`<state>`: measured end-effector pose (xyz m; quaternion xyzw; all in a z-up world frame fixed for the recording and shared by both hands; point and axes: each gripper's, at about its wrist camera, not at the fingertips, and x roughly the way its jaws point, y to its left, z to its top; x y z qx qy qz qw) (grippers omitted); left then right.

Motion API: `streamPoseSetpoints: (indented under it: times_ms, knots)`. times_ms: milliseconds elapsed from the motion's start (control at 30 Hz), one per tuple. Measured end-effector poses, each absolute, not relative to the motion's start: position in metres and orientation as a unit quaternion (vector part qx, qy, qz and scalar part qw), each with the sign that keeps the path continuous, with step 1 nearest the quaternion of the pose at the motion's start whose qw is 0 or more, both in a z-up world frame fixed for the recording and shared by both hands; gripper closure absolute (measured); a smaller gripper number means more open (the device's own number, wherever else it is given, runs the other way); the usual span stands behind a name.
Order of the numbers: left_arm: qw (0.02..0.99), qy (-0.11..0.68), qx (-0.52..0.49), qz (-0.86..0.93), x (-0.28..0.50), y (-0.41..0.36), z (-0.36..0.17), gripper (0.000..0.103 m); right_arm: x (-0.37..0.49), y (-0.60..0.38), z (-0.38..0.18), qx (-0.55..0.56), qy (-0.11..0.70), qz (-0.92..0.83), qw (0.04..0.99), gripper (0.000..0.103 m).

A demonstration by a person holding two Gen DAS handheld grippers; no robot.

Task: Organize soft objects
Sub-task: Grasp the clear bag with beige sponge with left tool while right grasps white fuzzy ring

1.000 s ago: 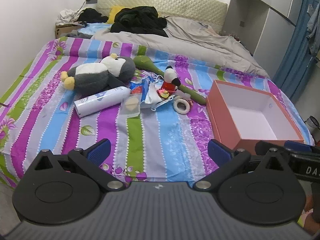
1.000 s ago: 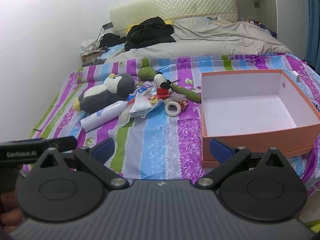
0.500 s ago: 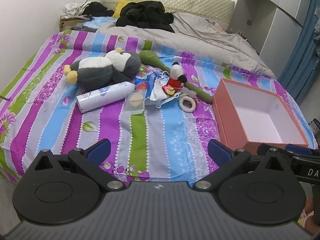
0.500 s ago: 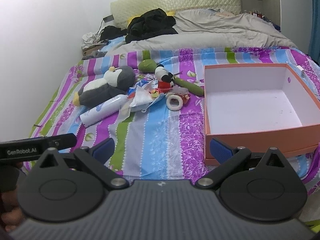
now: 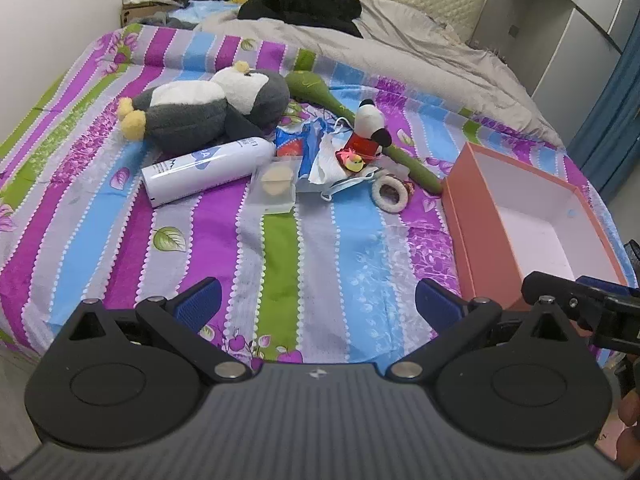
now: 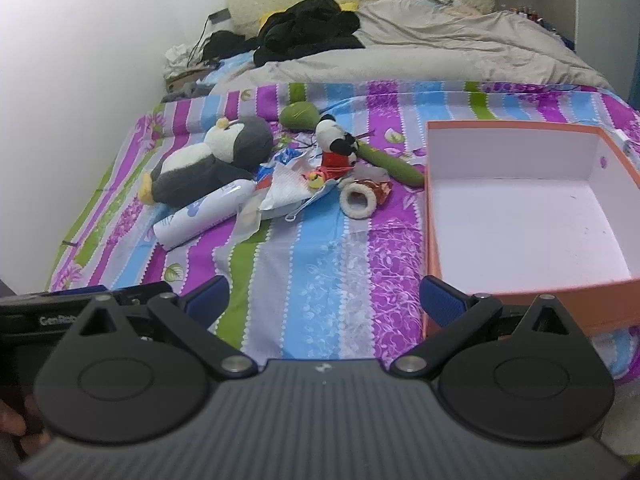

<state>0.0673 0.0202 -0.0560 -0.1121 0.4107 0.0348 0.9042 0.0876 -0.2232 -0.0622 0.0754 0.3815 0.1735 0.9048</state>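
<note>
Striped bedspread (image 5: 280, 248) bare between grippers, toys.

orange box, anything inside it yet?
Nothing visible: the orange box shows a bare white floor and walls in the right wrist view. The strip of floor just behind its near wall is hidden in both views.

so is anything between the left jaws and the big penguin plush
Nothing visible blocks it. The left gripper is open over bare striped sheet. The white bottle lies just in front of the penguin plush, toward its right side, so approach from the left.
</note>
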Motion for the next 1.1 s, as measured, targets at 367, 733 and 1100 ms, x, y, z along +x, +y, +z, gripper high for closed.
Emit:
streamPoseSetpoints:
  times_ms: [367, 733, 1100]
  knots:
    - [0.899, 0.428, -0.087, 0.031, 0.130, 0.030, -0.090, 0.000, 0.148, -0.199, -0.079, 0.065, 0.406, 0.190, 0.892, 0.000]
    - [0.894, 0.442, -0.046, 0.054, 0.223, 0.032, -0.140, 0.011, 0.223, -0.185, -0.118, 0.064, 0.419, 0.206, 0.882, 0.030]
    - [0.881, 0.468, -0.030, 0.062, 0.286, 0.052, -0.207, 0.028, 0.291, -0.164, -0.184, 0.044, 0.452, 0.162, 0.876, 0.029]
